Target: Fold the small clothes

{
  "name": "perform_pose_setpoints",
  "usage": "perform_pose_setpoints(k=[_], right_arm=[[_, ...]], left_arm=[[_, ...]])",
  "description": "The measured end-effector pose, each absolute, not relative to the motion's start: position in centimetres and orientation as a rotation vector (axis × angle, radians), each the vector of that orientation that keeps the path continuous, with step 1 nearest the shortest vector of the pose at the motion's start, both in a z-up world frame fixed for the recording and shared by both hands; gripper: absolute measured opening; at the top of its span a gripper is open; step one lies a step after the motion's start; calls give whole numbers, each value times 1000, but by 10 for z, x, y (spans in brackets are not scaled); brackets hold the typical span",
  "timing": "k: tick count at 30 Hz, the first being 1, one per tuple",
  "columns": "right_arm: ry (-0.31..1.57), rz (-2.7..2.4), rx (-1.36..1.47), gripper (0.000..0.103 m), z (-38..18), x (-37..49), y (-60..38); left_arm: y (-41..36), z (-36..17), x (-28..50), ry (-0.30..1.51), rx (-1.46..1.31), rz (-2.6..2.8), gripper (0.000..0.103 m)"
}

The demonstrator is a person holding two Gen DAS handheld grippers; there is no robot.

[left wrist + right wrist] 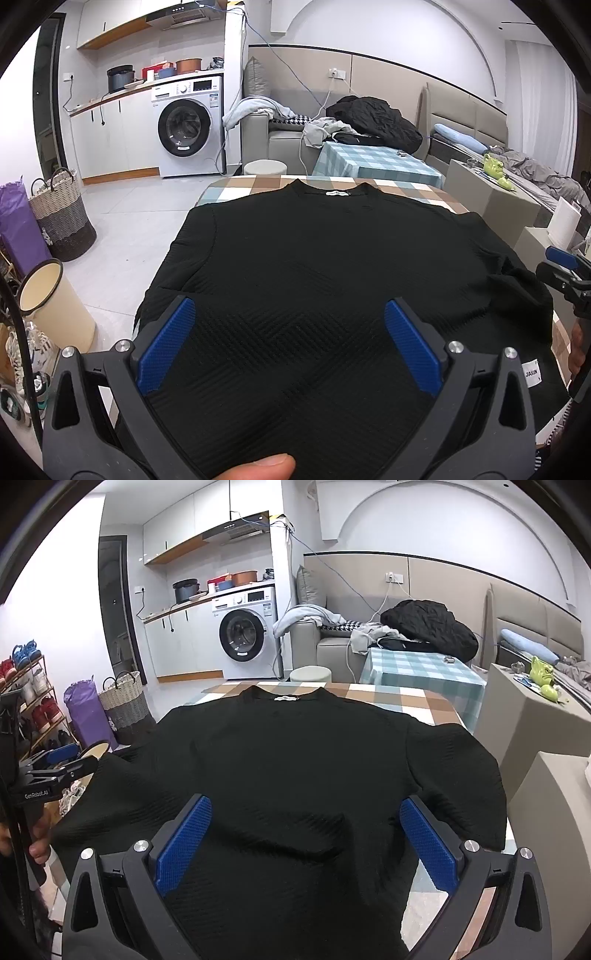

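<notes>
A black textured top (314, 266) is spread collar-away on the checked bench (436, 194), directly ahead of the left gripper (290, 347) and right gripper (306, 843), both held wide apart and empty.

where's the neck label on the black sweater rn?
On the sweater's far collar edge: neck label sits top centre in both wrist views, against the checked tablecloth, pointing toward the washing machine side of the room.

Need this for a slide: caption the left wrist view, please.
Open left gripper poised over a black knit top spread flat on a checked tablecloth.
</notes>
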State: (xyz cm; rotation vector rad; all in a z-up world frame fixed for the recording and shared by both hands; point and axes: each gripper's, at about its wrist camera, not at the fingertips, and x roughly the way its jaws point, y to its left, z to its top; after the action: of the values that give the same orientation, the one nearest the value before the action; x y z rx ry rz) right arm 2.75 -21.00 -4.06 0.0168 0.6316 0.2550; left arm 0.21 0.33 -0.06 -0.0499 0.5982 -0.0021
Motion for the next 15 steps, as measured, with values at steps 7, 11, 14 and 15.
perform_pose_setpoints(k=[7,11,14,15], right_arm=[[626,244,1,103,-44,27,-205],[631,246,2,103,-46,29,-204],[629,246,-1,103,-46,29,-202],[629,246,-1,103,-46,28,-201]], left_arm=[[2,-5,5,607,-52,-12,102],[1,-5,5,607,-49,-12,102],[1,-3,4,606,-49,-10,102],[0,-4,4,606,-51,-11,102]])
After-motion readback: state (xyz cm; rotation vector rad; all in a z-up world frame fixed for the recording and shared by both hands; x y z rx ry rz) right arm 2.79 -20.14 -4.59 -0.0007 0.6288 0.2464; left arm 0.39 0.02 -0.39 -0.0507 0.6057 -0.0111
